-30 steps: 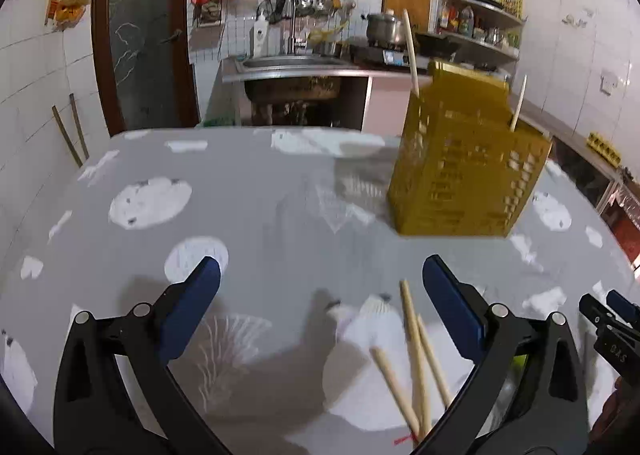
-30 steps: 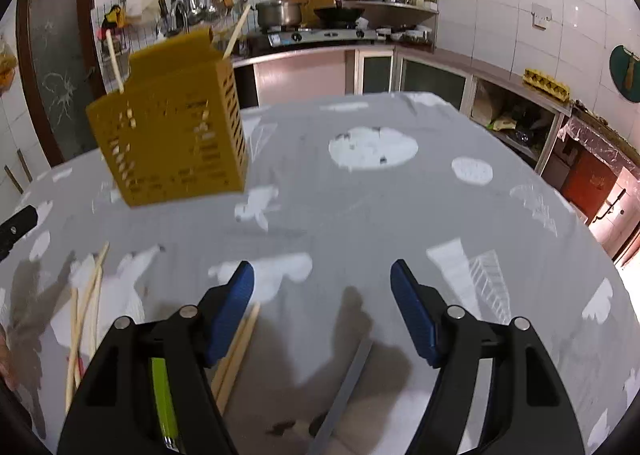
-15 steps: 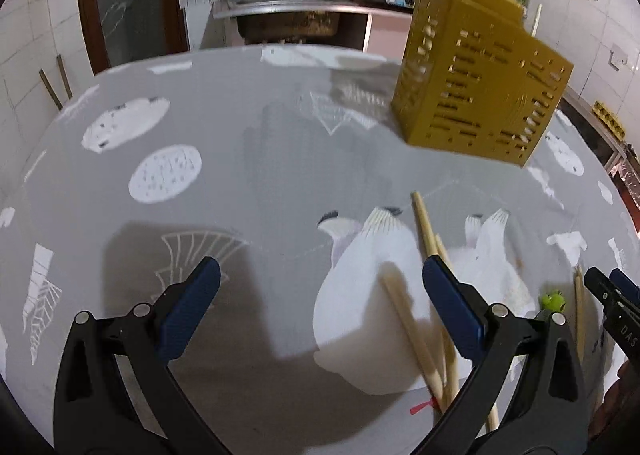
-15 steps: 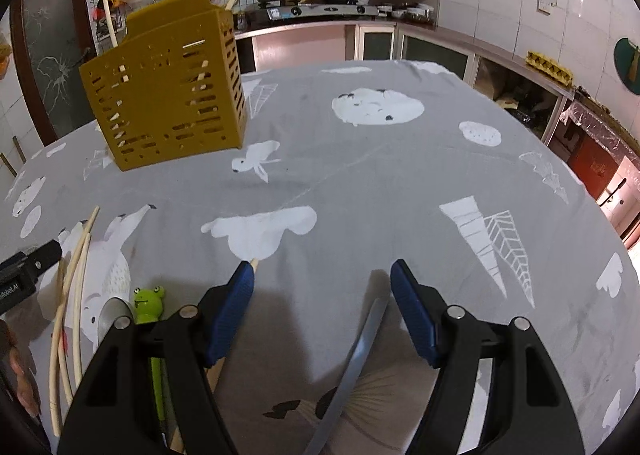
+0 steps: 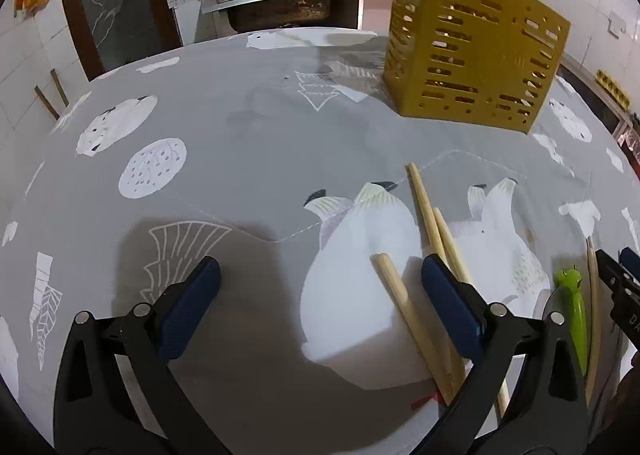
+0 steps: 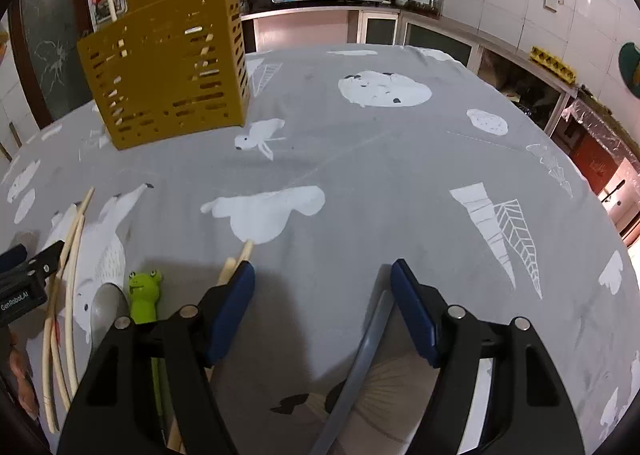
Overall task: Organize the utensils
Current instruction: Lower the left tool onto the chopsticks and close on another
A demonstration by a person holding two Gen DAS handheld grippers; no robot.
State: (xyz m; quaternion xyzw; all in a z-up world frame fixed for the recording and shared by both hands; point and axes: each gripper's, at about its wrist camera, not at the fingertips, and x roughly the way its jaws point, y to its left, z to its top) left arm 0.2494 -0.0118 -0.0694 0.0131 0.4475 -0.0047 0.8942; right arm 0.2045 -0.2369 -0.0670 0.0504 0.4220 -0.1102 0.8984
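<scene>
Over the chopsticks (image 5: 424, 215), the left claw (image 5: 320, 287) has dropped closer.

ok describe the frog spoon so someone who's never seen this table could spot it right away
Start at the yellow basket on the grey tablecloth, then drop to the near edge where pale chopsticks lie loose. The frog spoon lies among them, the only bright green piece, with a frog's head on its handle.

Matt wooden chopsticks (image 5: 426, 211), printed cloth (image 5: 248, 143)
</scene>
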